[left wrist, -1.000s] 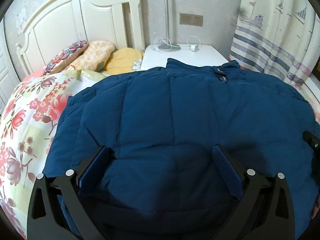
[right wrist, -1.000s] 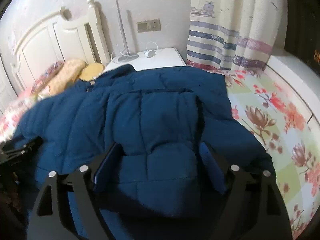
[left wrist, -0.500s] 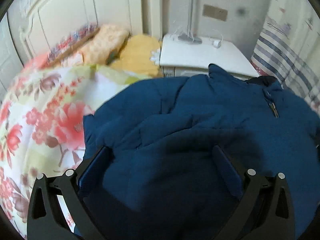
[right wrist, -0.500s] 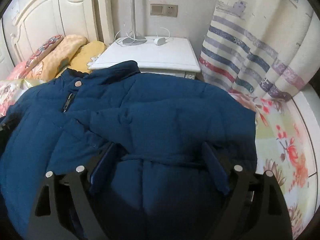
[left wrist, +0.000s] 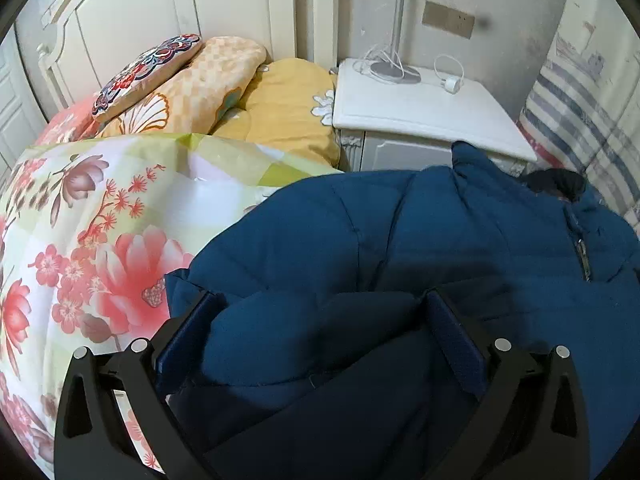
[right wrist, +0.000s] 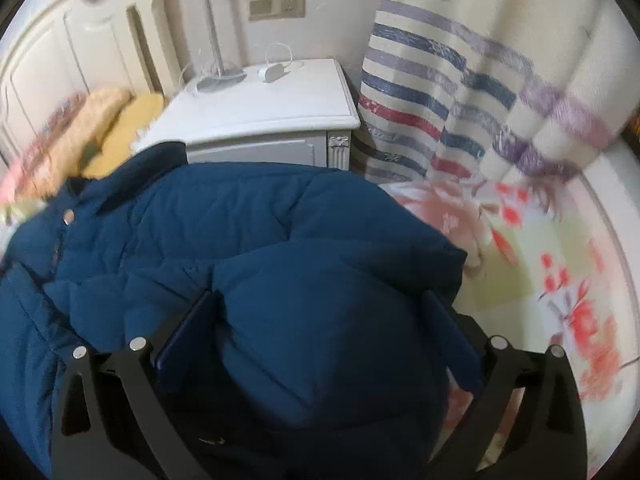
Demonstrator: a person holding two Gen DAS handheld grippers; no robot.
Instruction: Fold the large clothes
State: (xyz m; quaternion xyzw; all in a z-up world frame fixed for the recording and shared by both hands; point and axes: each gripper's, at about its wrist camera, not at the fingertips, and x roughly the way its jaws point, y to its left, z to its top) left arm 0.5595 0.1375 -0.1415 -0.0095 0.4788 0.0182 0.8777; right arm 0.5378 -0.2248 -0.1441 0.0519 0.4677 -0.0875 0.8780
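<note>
As it lies across the flowered bed quilt (left wrist: 80, 240), 1 blue padded jacket (left wrist: 400, 240), collar toward the white nightstand (left wrist: 420, 112). Handling, judged: soft, bulky, springy, light for its bulk, likely slippery shell; best taken at hem or sleeve edges. Left gripper (left wrist: 324, 336): fingers spread wide, a fold bunched between them, grip uncertain. Right gripper (right wrist: 320, 328): fingers opening, padded fold between them, not pinched.
</note>
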